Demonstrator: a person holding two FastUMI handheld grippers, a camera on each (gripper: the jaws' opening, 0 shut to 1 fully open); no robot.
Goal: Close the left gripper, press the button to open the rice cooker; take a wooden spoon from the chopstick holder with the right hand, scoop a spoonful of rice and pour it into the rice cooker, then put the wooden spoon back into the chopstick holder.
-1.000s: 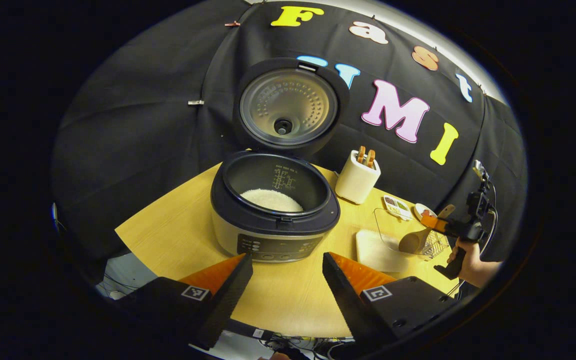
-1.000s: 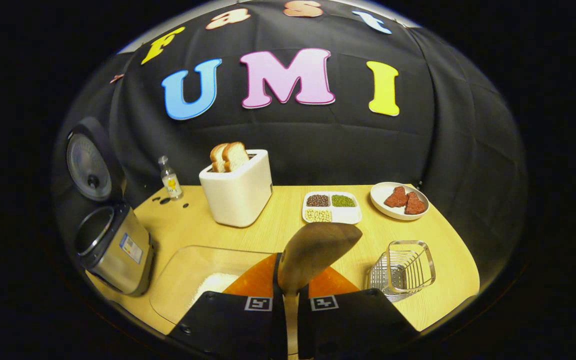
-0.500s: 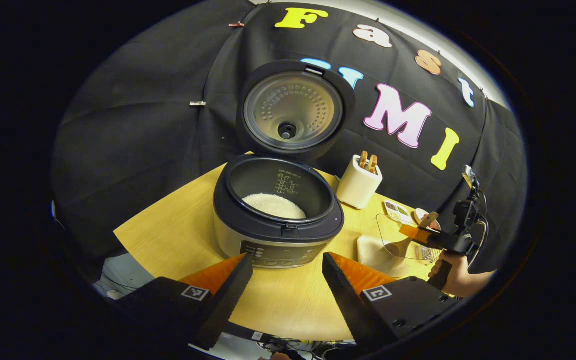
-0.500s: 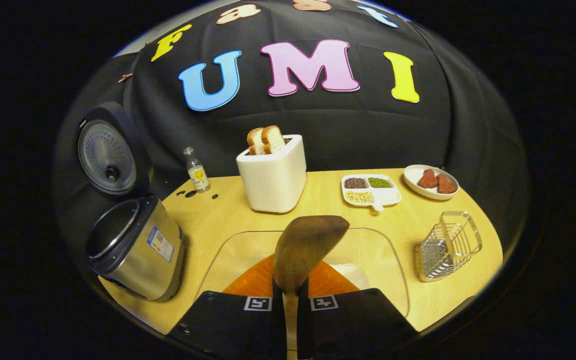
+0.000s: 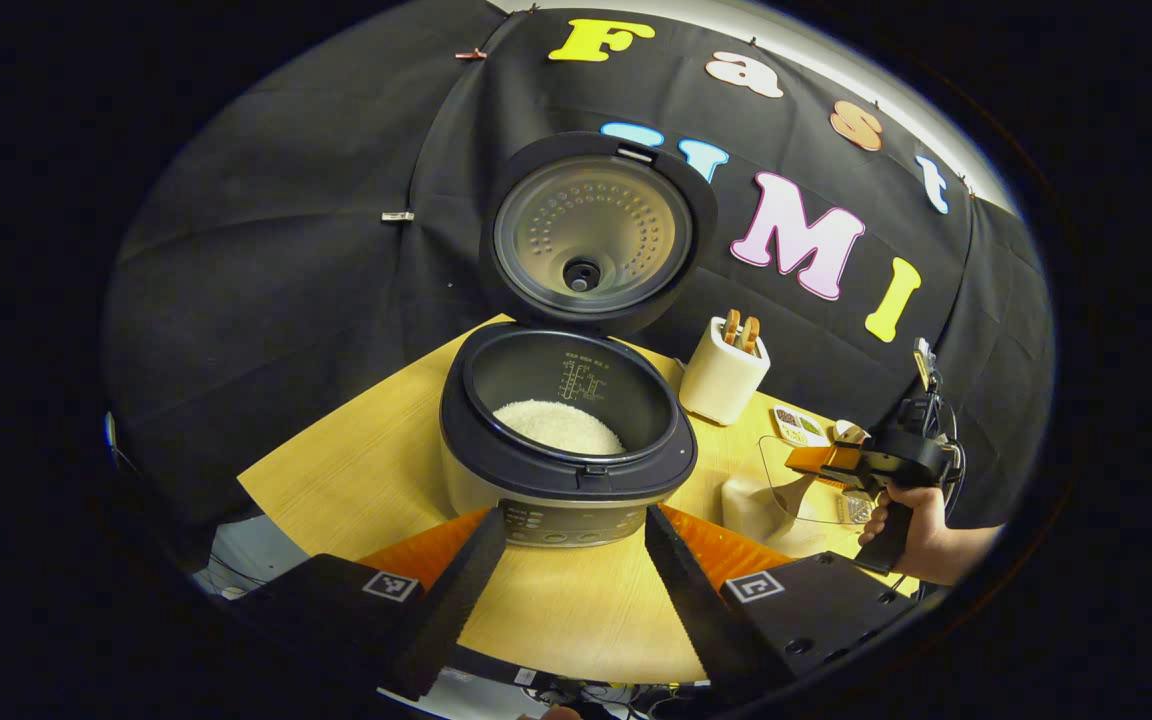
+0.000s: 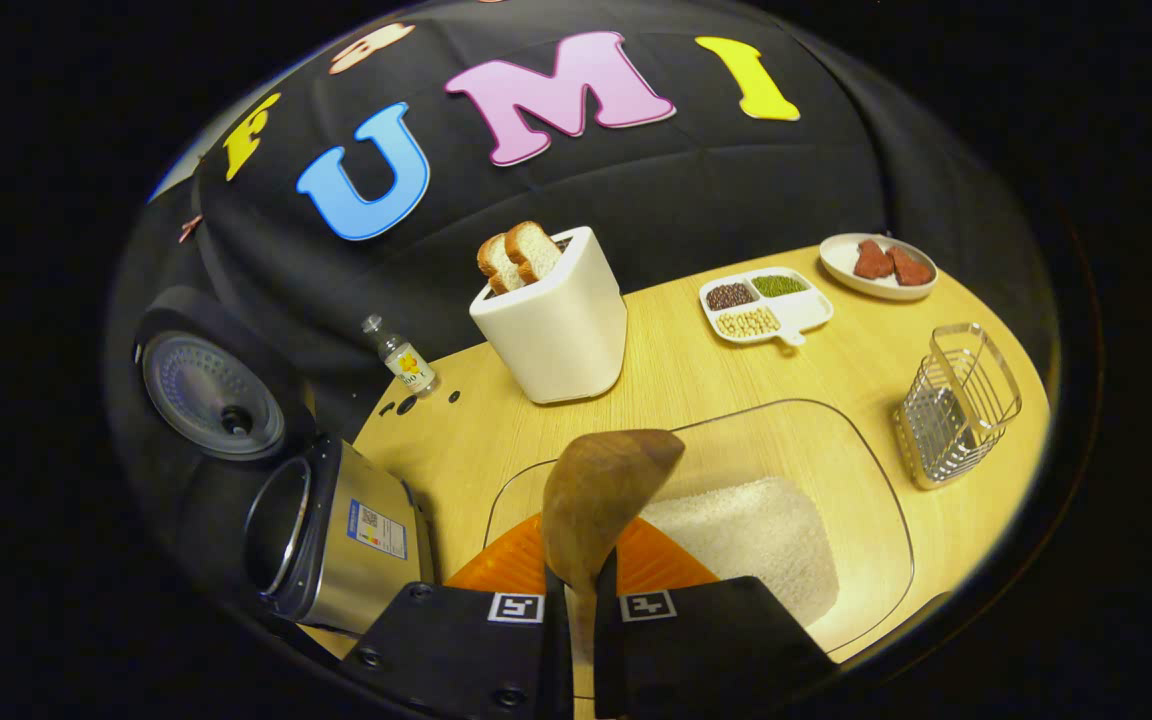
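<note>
My left gripper (image 5: 576,560) hangs with its fingers spread apart and nothing between them, low over the light wooden table (image 5: 356,470) just in front of the black-and-silver rice cooker (image 5: 566,470). The cooker's round lid (image 5: 591,235) stands upright and open, and a mound of white rice (image 5: 556,425) lies in the dark inner pot. My right gripper (image 6: 581,590) is clamped on the handle of the brown wooden spoon (image 6: 601,495), both fingers pressing it, with the bowl of the spoon raised ahead of the tips over the clear glass tray (image 6: 836,470) that holds a patch of white rice (image 6: 751,525). In the left gripper view that gripper and my hand (image 5: 921,535) sit off to the far right, over the same tray. The wire metal chopstick holder (image 6: 956,405) stands right of the tray, near the table edge. Behind the tray are a white toaster (image 6: 556,325) with two slices of bread (image 6: 516,250), a white divided dish of beans (image 6: 766,305), a white plate of red pieces (image 6: 881,265) and a small clear bottle (image 6: 401,360).
</note>
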